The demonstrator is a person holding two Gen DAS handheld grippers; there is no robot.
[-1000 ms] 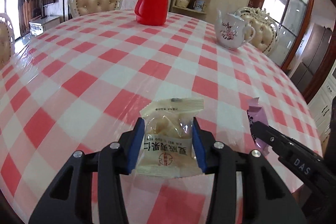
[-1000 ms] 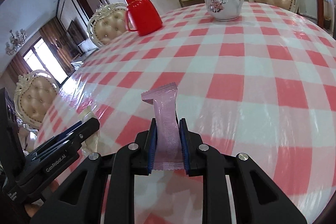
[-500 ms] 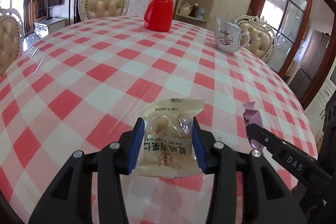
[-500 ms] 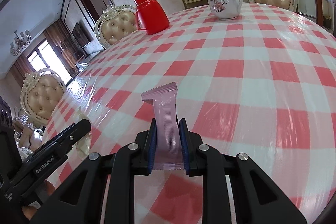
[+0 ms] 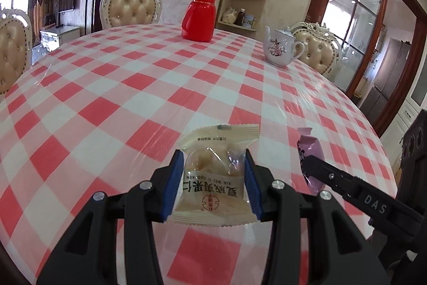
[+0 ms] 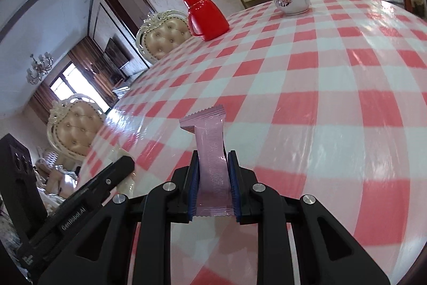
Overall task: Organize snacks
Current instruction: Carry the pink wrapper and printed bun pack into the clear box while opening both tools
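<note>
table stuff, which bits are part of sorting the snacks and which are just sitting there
Part of the job:
- cream snack packet, clamped in the left gripper
- pink snack packet, clamped in the right gripper

Just sitting there:
- red flask
- white teapot

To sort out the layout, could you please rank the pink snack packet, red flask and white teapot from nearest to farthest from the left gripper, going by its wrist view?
From the left gripper:
1. Pink snack packet, just to its right, in the right gripper.
2. White teapot, far right.
3. Red flask, far centre.
</note>
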